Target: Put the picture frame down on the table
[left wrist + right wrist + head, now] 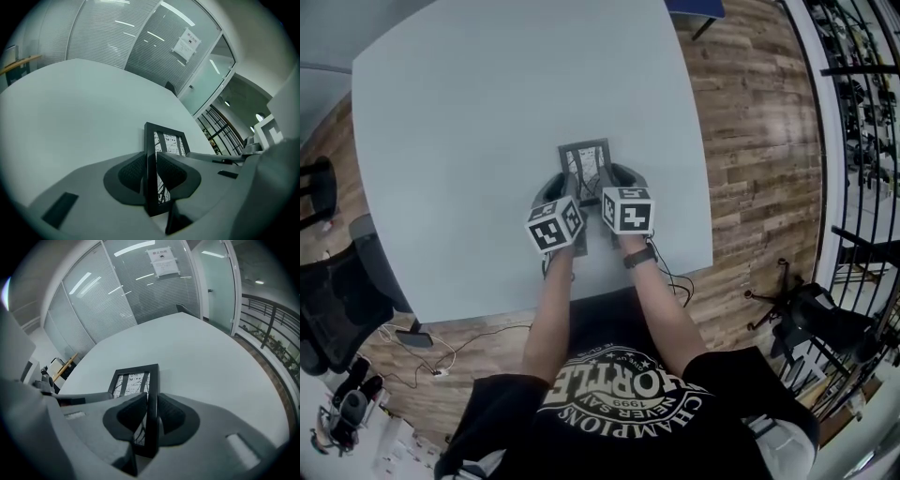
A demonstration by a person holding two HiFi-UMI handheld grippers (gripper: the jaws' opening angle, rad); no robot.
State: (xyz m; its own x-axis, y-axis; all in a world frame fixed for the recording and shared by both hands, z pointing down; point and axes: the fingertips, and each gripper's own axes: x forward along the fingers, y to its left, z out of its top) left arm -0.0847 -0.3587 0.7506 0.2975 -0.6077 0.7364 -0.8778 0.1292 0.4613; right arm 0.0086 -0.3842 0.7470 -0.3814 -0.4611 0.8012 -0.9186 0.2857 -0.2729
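Note:
A small black picture frame [585, 161] with a black-and-white print is held between both grippers above the near middle of the pale table [487, 141]. My left gripper [565, 181] is shut on the frame's left side bar [151, 168]. My right gripper [611, 178] is shut on the right side bar [152, 404]. In the left gripper view the frame [168, 140] stands on edge, its print facing right. In the right gripper view the print [131, 383] faces left. The frame's lower edge is hidden behind the grippers.
Wooden floor [750, 141] runs along the table's right side. A black office chair [337, 291] stands at the near left, and cables [441, 352] lie on the floor below the table's front edge. Glass partition walls [140, 291] rise behind the table.

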